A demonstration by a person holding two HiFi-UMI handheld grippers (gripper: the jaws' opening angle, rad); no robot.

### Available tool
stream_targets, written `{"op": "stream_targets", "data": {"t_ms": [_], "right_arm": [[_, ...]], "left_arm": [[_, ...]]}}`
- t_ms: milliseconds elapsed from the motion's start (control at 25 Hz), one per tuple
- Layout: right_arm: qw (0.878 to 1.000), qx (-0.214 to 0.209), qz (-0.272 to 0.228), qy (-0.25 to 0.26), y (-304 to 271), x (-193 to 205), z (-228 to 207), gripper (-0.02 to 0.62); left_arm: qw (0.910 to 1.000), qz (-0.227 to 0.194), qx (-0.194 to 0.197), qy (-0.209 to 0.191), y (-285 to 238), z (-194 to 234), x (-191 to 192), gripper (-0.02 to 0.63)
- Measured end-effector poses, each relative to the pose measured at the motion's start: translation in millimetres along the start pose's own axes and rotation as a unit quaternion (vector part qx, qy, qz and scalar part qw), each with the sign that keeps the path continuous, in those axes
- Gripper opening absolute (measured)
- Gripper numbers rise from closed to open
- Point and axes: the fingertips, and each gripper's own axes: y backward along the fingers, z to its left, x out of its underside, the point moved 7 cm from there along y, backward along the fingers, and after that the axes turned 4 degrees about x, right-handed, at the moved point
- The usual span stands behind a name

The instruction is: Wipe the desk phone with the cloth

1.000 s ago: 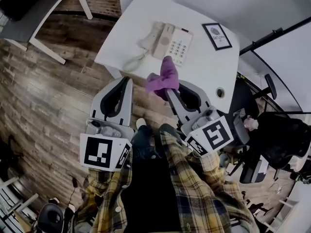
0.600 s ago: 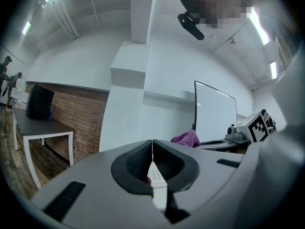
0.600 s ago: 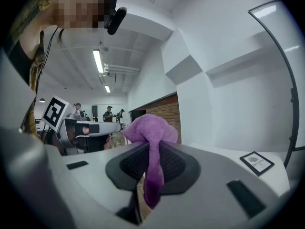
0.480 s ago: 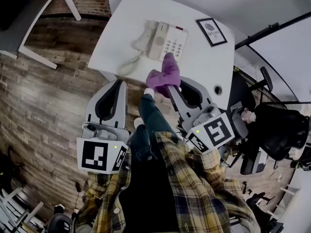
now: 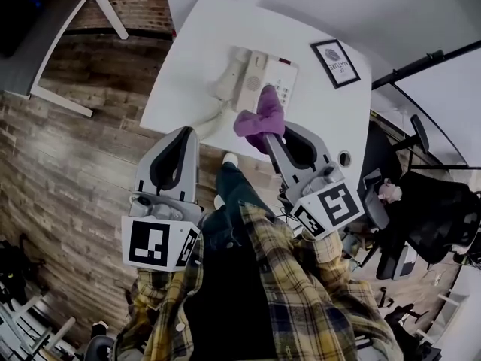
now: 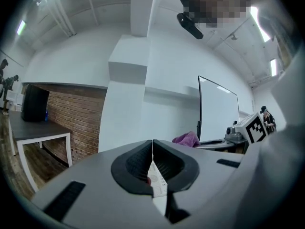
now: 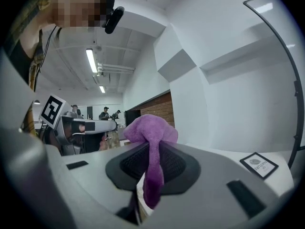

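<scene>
The beige desk phone [image 5: 254, 72] lies on the white table [image 5: 201, 36], its handset [image 5: 231, 72] on the cradle at its left. My right gripper [image 5: 266, 134] is shut on a purple cloth [image 5: 260, 114], which bunches out past the jaw tips and overlaps the phone's near edge; I cannot tell whether it touches. In the right gripper view the cloth [image 7: 151, 133] is pinched between the pads and hangs down the slot. My left gripper [image 5: 187, 131] hovers at the table's near edge, left of the phone, shut and empty; its jaws [image 6: 152, 143] meet in a thin line.
A black-framed picture [image 5: 336, 64] lies right of the phone. The coiled cord [image 5: 208, 120] trails toward the near table edge. A cable hole [image 5: 344, 157] sits at the table's right corner. Office chairs [image 5: 432, 216] stand to the right, a grey table [image 5: 41, 40] to the far left.
Both grippers have moved forward toward the table. The purple cloth has gone from short of the phone to over its near edge.
</scene>
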Motion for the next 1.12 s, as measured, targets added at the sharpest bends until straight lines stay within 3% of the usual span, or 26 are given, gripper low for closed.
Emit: {"op": "stream_targets", "data": {"t_ms": [560,1120], "right_arm": [[1.0,0.018,-0.005,0.0,-92,-34,-85,0.06],[0.993,0.113,-0.004,-0.022,-88,-34,-138,0.06]], "left_arm": [[0.999,-0.007,0.038,-0.022,-119,52,-36,0.017],[0.991,0.024,0.131,-0.011,-202,52,-31,0.017]]}}
